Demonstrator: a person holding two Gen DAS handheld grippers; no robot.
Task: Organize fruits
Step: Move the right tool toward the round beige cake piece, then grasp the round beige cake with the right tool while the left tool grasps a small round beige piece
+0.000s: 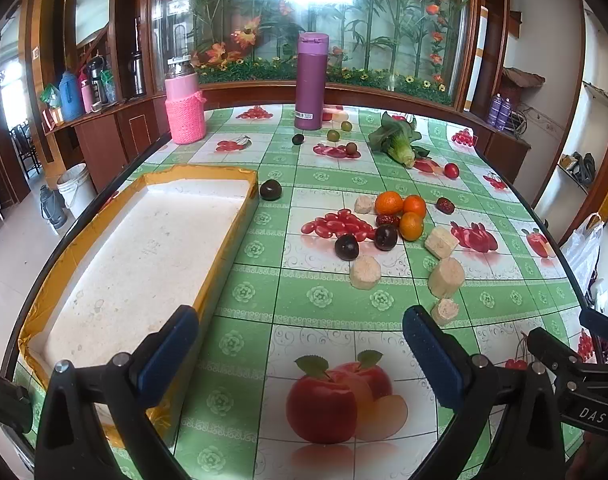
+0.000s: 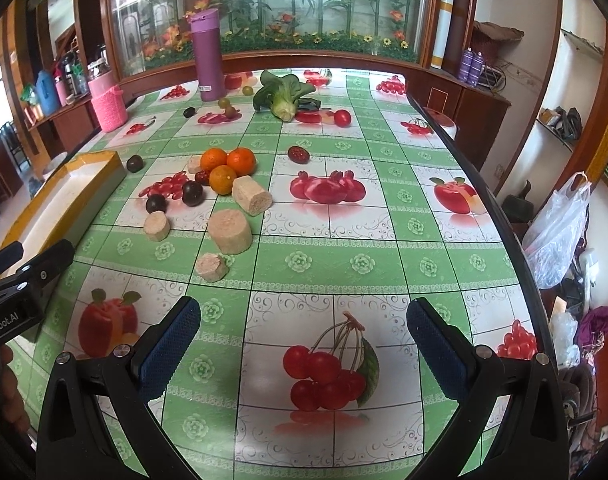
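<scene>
The left gripper (image 1: 300,328) has its jaws wide open and holds nothing; the right gripper (image 2: 304,316) is the same. Only the left view shows the whole white tray (image 1: 144,248), at the left. Three oranges (image 1: 401,212) lie together at center right, beside dark plums (image 1: 365,242)

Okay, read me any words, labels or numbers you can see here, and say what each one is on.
"DAS": white letters on the right gripper, seen from the left wrist view.
"enRobot.AI": cut off at the frame edge, on the left gripper, seen from the right wrist view.
Label on the purple bottle: too small to read.
</scene>
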